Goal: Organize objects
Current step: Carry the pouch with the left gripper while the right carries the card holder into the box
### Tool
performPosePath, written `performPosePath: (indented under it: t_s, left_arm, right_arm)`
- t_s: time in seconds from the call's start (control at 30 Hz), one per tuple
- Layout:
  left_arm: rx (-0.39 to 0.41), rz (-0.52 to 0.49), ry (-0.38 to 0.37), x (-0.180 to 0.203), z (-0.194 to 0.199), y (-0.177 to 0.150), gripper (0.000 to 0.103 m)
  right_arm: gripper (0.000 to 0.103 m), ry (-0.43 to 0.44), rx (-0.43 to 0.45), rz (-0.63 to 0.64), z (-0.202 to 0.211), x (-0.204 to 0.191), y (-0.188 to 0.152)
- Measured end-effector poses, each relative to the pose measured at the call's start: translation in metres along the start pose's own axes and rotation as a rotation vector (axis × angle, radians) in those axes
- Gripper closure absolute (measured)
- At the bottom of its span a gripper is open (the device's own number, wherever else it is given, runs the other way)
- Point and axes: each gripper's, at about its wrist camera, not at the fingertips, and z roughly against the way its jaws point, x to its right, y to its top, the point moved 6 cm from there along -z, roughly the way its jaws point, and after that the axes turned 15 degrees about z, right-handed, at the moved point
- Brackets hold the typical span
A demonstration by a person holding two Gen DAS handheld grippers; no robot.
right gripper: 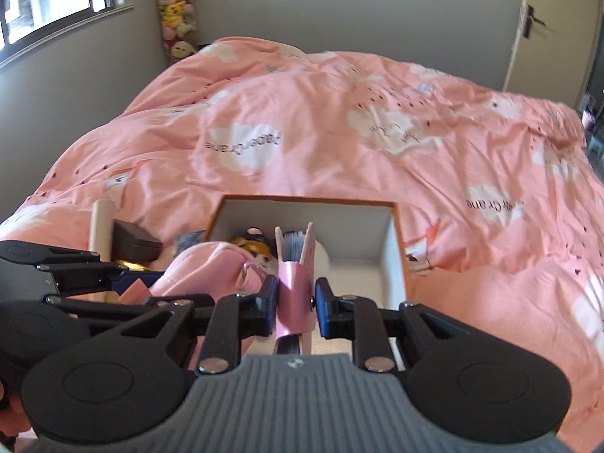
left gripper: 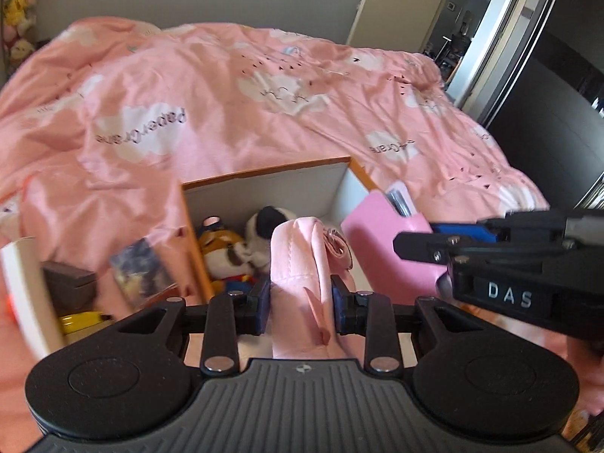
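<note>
While the left gripper (left gripper: 301,304) jaws clench pink cloth (left gripper: 298,264), right gripper (right gripper: 293,304) jaws clamp pink notebook (right gripper: 296,287), page edges visible only there.

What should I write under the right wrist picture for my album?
Right gripper holds a pink notebook above the box.

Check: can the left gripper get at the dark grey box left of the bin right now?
Probably not yet. The left gripper has its jaws shut on the pink cloth pouch, so it would have to drop that first. Otherwise the dark grey box sits uncovered on the bedspread.
</note>
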Motion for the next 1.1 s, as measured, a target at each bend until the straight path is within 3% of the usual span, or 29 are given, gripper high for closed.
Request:
performPosePath:
  t_s: [0.27, 0.37, 0.57, 0.77, 1.1]
  left_arm:
    - [-0.019, 0.054, -0.050, 0.001, -0.045, 0.028, 0.068]
    - [0.004, 0.030, -0.022, 0.008, -0.062, 0.036, 0.068]
    - [-0.023, 0.023, 0.038, 0.013, -0.098, 0.045, 0.068]
    - [-0.036, 0.062, 0.054, 0.009, -0.117, 0.050, 0.068]
    - [-0.041, 0.103, 0.052, 0.007, -0.126, 0.052, 0.068]
  right_arm:
    - [0.081, 0.010, -0.068, -0.078, -0.054, 0.045, -0.005]
    - [0.081, 0.010, -0.072, -0.089, -0.072, 0.055, -0.001]
    - [0.081, 0.008, -0.108, -0.109, -0.104, 0.063, 0.007]
    - [0.081, -0.005, -0.132, -0.140, -0.124, 0.076, 0.007]
    - [0.081, -0.035, -0.136, 0.031, -0.138, 0.076, 0.012]
